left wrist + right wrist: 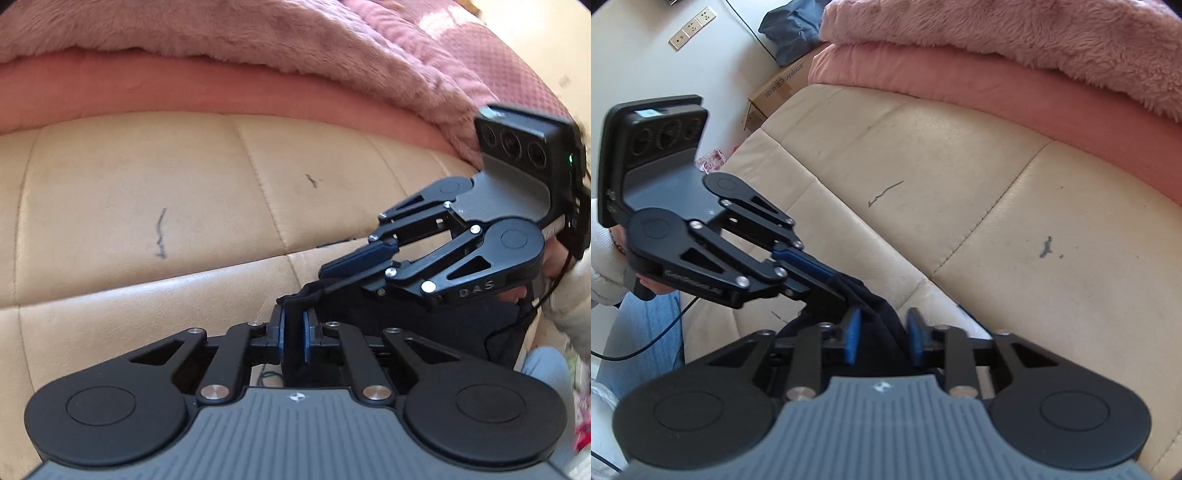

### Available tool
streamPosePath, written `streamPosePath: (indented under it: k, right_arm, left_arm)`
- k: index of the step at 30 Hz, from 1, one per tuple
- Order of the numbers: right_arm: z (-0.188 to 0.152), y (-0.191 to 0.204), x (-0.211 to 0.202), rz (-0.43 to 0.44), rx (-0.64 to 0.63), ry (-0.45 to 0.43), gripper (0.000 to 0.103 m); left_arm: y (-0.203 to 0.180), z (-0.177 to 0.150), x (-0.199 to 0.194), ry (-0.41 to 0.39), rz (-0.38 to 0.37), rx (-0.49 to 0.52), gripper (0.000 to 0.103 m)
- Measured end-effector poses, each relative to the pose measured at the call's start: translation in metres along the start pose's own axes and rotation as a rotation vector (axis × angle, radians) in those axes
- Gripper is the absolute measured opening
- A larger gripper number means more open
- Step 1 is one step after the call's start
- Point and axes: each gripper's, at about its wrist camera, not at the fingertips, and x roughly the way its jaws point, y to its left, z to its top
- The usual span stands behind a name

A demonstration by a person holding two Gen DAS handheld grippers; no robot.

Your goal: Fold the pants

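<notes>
The pants [413, 325] are dark, almost black, and bunched at the edge of a cream leather cushion [147, 192]. In the left wrist view my left gripper [294, 326] is shut on a fold of them, its blue pads pressing the cloth from both sides. My right gripper [327, 271] comes in from the right just beyond it, fingers together on the same dark cloth. In the right wrist view the pants [875, 306] run up between the blue pads of the right gripper [884, 334]. There the left gripper [839, 283] pinches the cloth from the left, close in front.
A fluffy pink blanket [221, 40] over a pink sheet [184, 88] lies behind the cushion. At far left stand a cardboard box [775, 92], a blue-grey cloth bundle [790, 29] and wall sockets [690, 26]. A person's jeans leg [646, 332] and a black cable [657, 336] are near.
</notes>
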Motion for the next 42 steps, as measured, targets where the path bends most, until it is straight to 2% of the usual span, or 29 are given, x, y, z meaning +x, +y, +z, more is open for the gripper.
streamPosePath:
  k: [4,6,10,12,13,14,17,21,26,28,29,32,34,40,42]
  right_arm:
    - [0.0,-0.003,0.007,-0.043,0.028,0.003,0.0]
    - [-0.002,0.004,0.011,-0.095,0.011,-0.001,0.0]
    - [-0.006,0.026,0.004,-0.237,-0.076,-0.006,0.0]
    - [-0.014,0.031,-0.009,-0.321,-0.076,-0.027,0.004]
    - [-0.02,0.031,-0.019,-0.351,-0.058,-0.046,0.005]
    - [-0.028,0.029,-0.031,-0.365,-0.025,-0.071,0.006]
    - [-0.057,0.024,-0.068,-0.408,0.087,-0.15,0.006]
    - [-0.104,0.021,-0.111,-0.492,0.221,-0.229,0.007]
    - [-0.172,0.02,-0.155,-0.645,0.37,-0.297,0.008]
    - [-0.203,0.014,-0.175,-0.691,0.445,-0.308,0.016]
    - [-0.217,0.012,-0.184,-0.702,0.486,-0.309,0.021]
    - [-0.251,0.012,-0.203,-0.697,0.58,-0.342,0.022]
    - [-0.262,0.019,-0.206,-0.707,0.588,-0.365,0.022]
    - [-0.269,0.042,-0.187,-0.658,0.571,-0.433,0.022]
    - [-0.268,0.051,-0.177,-0.632,0.559,-0.445,0.021]
  left_arm:
    - [0.011,-0.001,0.009,0.003,0.025,-0.135,0.01]
    - [0.015,0.0,0.01,0.007,0.029,-0.201,0.012]
    - [0.001,0.002,0.007,0.012,0.105,-0.181,0.023]
    - [-0.008,-0.001,0.001,-0.006,0.143,-0.169,0.027]
    - [-0.008,-0.004,-0.002,-0.021,0.151,-0.184,0.035]
    - [-0.009,-0.009,-0.005,-0.034,0.149,-0.205,0.041]
    - [-0.005,-0.027,-0.018,-0.079,0.122,-0.287,0.05]
    - [-0.007,-0.052,-0.032,-0.122,0.1,-0.367,0.054]
    - [-0.015,-0.076,-0.037,-0.121,0.102,-0.407,0.055]
    - [-0.019,-0.084,-0.034,-0.114,0.111,-0.401,0.055]
    - [-0.02,-0.087,-0.033,-0.11,0.115,-0.401,0.055]
    - [-0.024,-0.095,-0.034,-0.139,0.116,-0.394,0.058]
    - [-0.025,-0.098,-0.033,-0.147,0.103,-0.4,0.06]
    - [-0.025,-0.106,-0.026,-0.18,0.076,-0.42,0.061]
    - [-0.026,-0.105,-0.026,-0.181,0.078,-0.42,0.057]
